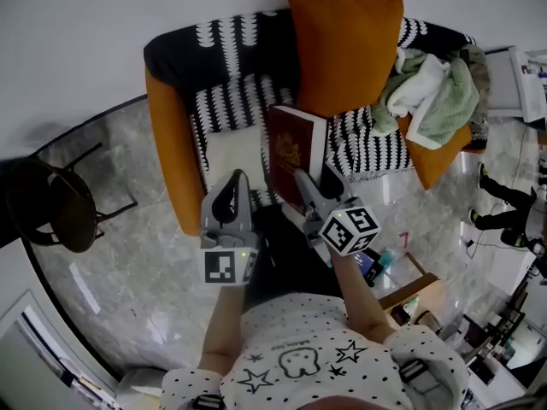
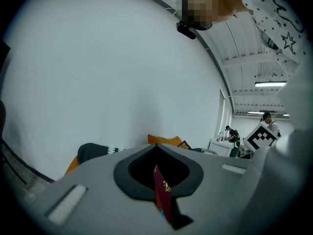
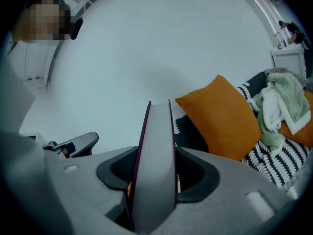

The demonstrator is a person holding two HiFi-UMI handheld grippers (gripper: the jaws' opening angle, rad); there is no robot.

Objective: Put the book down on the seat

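Observation:
A dark red hardback book with gold print stands upright over the armchair's black-and-white seat, leaning toward the orange cushion. My right gripper is shut on its lower edge. In the right gripper view the book rises edge-on between the jaws of that gripper, its pale pages facing the camera. My left gripper hovers just left of the book, apart from it, with its jaws together. In the left gripper view a thin maroon sliver shows in the slit of that gripper; what it is cannot be told.
The armchair has orange sides. A pale square patch lies on the seat's left half. Green and white towels are heaped on the right arm. A black chair stands on the marble floor at the left. A cluttered desk is at far right.

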